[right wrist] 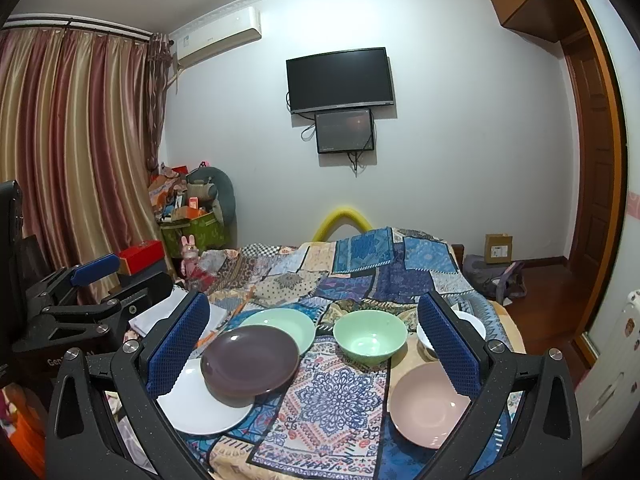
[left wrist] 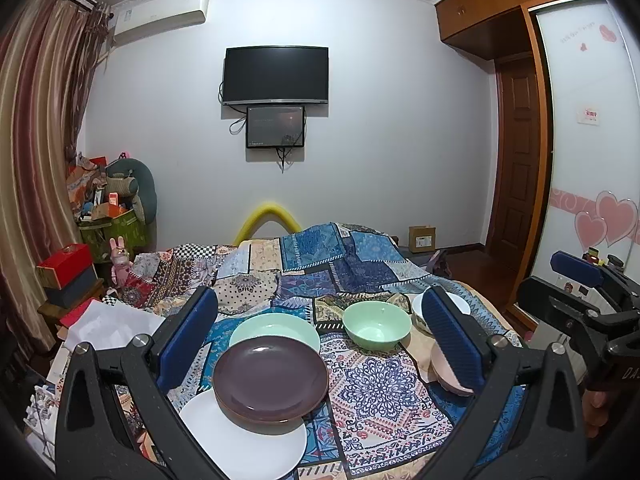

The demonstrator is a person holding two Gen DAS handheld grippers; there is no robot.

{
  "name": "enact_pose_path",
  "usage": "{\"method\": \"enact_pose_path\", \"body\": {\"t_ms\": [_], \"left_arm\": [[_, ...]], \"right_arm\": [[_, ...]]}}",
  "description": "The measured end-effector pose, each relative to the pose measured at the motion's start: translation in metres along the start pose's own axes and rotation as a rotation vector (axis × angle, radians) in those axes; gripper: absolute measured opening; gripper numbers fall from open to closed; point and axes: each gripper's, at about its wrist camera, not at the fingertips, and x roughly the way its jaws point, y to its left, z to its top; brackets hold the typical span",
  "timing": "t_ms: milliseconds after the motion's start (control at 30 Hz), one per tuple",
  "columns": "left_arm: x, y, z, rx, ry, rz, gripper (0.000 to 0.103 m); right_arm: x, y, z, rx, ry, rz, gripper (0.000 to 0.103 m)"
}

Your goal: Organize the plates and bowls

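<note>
Currently the crockery sits on the patchwork cloth (right wrist: 332, 392), loosely sorted: a dark plate (left wrist: 270, 376) lies between the left gripper (left wrist: 320, 340) fingers, overlapping a white plate (left wrist: 244, 440) nearer the camera and a pale green plate (left wrist: 276, 330) beyond it. That looks like a half-built plate stack, largest at the bottom. Ahead of the right gripper (right wrist: 320, 344) stands a green bowl (right wrist: 370, 340); a pink bowl (right wrist: 430, 404) sits low by its right finger, with a white bowl (right wrist: 472, 322) mostly hidden behind that finger. Both grippers are spread wide and empty, hovering above the cloth. Likely next: nest the bowls, probably pink or white into green, but that's a guess.
</note>
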Motion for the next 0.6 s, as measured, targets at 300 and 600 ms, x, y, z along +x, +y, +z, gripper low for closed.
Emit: {"method": "enact_pose_path", "body": {"t_ms": [300, 600], "left_arm": [[0.013, 0.012, -0.004, -0.005, 0.023, 0.009, 0.103], [0.05, 0.04, -0.015, -0.026, 0.093, 0.025, 0.103]], "right_arm": [[0.023, 0.0, -0.005, 0.019, 0.049, 0.016, 0.103], [0.07, 0.004, -0.021, 0.025, 0.156, 0.043, 0.103]]}}
